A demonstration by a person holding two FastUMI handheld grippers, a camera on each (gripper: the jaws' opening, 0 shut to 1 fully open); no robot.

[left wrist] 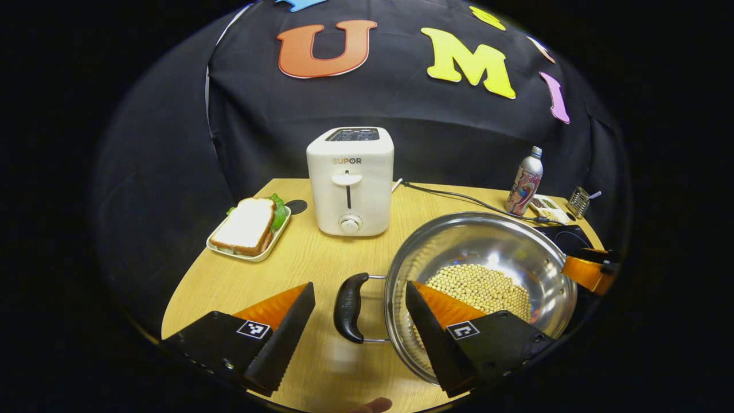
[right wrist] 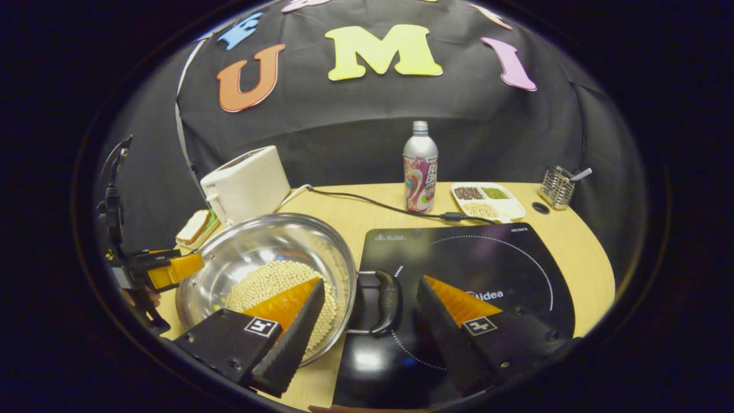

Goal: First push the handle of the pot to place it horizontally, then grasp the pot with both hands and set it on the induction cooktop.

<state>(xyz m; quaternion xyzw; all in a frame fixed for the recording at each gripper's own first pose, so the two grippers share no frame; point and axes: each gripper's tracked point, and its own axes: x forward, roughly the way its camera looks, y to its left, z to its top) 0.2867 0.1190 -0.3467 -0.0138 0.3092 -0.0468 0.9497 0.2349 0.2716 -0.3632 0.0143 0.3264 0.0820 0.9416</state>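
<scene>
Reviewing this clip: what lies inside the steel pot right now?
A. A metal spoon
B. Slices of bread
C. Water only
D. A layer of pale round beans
D: the steel pot holds a layer of pale round beans across its bottom, seen in the left gripper view and again in the right gripper view; the bread sits apart as a sandwich on its own tray.

A black cloth wall (left wrist: pixel 367 109) hangs behind from nine to three o'clock; a light wooden worktop (left wrist: pixel 298 269) fills six o'clock.
</scene>
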